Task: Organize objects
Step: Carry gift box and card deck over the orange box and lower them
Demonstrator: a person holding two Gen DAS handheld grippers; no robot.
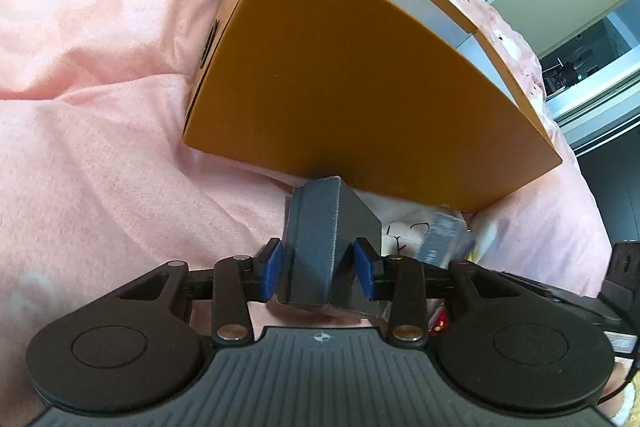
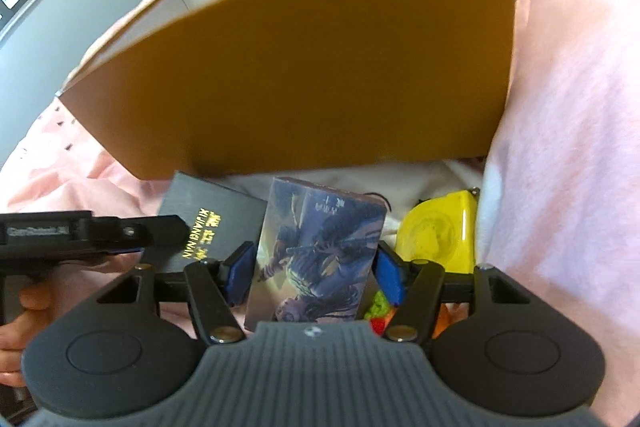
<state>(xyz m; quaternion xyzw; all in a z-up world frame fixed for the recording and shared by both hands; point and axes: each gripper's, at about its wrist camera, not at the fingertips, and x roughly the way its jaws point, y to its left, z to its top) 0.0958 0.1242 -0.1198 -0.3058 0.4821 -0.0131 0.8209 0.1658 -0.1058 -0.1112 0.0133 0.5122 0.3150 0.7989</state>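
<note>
A large orange cardboard box [image 1: 360,75] lies on a pink bed cover [image 1: 100,107]; it also fills the right wrist view [image 2: 312,67]. My left gripper [image 1: 319,265] is shut on a small dark grey box [image 1: 320,243], held just in front of the orange box. My right gripper [image 2: 314,271] is shut on a card pack with a blue figure picture [image 2: 316,255]. In the right wrist view the grey box [image 2: 212,219] shows gold lettering, with the left gripper [image 2: 92,231] on it.
A yellow tape measure [image 2: 440,235] lies right of the card pack. Green and red small items [image 2: 378,311] sit under the right gripper. A white cloth [image 2: 360,175] lies below the orange box. A cabinet and doorway [image 1: 580,7] stand at far right.
</note>
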